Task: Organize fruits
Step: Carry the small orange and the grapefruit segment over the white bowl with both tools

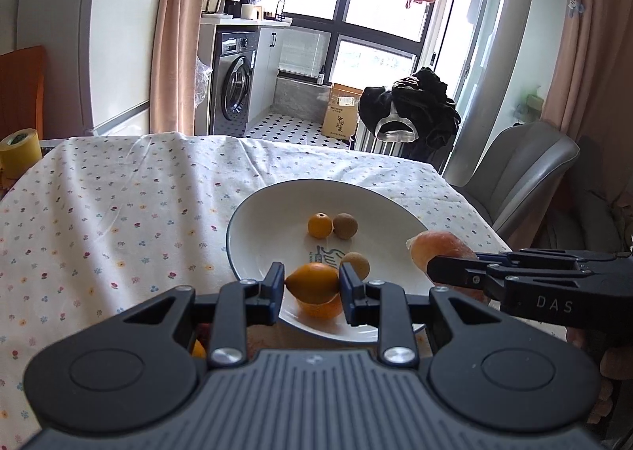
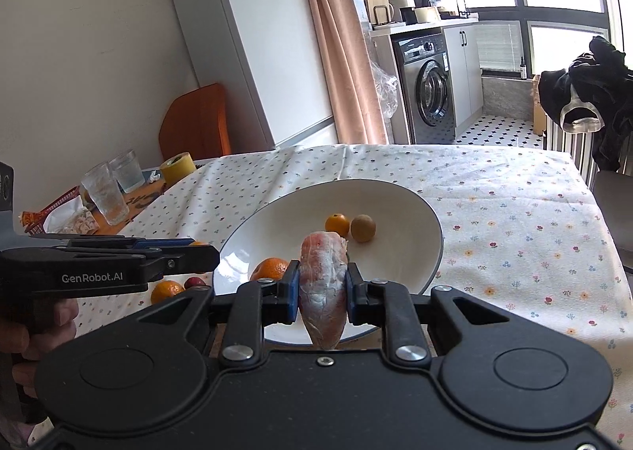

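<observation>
My left gripper (image 1: 312, 280) is shut on an oval yellow-orange fruit (image 1: 312, 285), held just above the near part of a white plate (image 1: 253, 212). Under it a tangerine (image 1: 321, 309) lies in the plate, with a small orange fruit (image 1: 319, 225) and two brown round fruits (image 1: 345, 226) (image 1: 356, 264) further in. My right gripper (image 2: 322, 285) is shut on a pale pink peeled citrus segment (image 2: 322, 291), held upright over the plate's (image 2: 395, 192) near rim. The same segment (image 1: 439, 246) shows at the plate's right edge in the left wrist view.
A tangerine (image 2: 166, 290) and a small red fruit (image 2: 194, 283) lie on the flowered tablecloth (image 2: 494, 212) left of the plate. Two glasses (image 2: 105, 192), a yellow tape roll (image 2: 178, 167) and clutter stand at the table's far left. A grey chair (image 1: 522, 173) is at the right.
</observation>
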